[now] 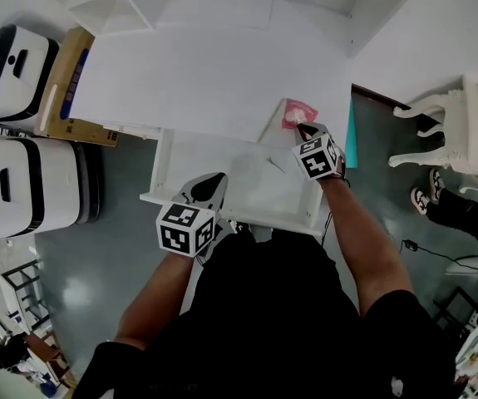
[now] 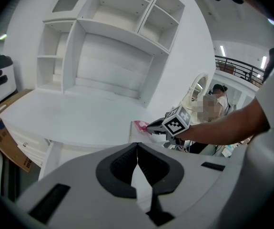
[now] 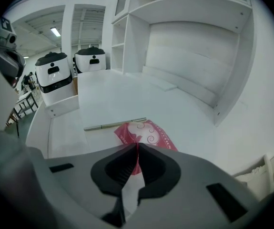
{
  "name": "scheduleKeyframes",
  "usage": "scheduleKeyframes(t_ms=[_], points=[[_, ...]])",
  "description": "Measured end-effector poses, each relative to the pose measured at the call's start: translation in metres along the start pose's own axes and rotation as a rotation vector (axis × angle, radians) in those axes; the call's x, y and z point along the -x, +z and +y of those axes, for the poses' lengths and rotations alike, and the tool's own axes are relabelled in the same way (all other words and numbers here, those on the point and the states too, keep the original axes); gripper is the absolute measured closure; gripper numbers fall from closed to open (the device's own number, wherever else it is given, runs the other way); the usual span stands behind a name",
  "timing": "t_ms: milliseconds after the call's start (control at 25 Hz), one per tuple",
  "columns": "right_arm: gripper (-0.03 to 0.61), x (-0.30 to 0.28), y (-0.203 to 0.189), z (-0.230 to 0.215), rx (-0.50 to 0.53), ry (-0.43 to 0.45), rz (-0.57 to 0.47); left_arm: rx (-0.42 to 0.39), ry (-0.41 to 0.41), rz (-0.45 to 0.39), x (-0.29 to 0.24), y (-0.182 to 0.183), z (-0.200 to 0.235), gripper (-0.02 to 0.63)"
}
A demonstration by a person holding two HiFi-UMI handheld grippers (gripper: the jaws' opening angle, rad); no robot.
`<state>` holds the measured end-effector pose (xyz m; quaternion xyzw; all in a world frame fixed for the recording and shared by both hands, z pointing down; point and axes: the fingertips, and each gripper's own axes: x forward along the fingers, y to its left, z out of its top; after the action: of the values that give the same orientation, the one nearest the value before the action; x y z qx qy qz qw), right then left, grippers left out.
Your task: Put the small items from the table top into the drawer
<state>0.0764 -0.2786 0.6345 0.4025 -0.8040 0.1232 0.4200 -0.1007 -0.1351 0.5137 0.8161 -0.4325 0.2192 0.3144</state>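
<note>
The packet point(image 3: 146, 133) is a flat pink-red sachet printed with white swirls. It sits at the front right of the white counter point(image 1: 214, 81), by the rear right corner of the drawer point(image 1: 205, 173), with its near edge pinched between the closed right tongs point(image 3: 137, 148). The rod point(image 3: 114, 125) is thin, straight and grey-olive, and lies flat just beside the packet, one end almost touching it. The drawer is white, shallow and pulled open below the counter's front edge; in the head view the rod appears to rest on its floor near the right wall.
</note>
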Motion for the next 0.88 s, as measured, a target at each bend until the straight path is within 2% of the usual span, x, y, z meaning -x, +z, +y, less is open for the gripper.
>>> scheduleKeyframes(t_ms=[440,720,880], points=[[0.551,0.028,0.009,0.0,-0.007,-0.026,-0.041,-0.03,-0.033,-0.014,0.003,0.004,-0.009,0.603],[0.551,0.061,0.016,0.009,-0.033,-0.04,-0.109,-0.051,-0.054,-0.02,0.006,0.001,-0.013,0.603],[0.551,0.085,0.016,0.024,-0.06,-0.019,-0.145,-0.057,-0.059,-0.021,0.007,-0.002,-0.014,0.603]])
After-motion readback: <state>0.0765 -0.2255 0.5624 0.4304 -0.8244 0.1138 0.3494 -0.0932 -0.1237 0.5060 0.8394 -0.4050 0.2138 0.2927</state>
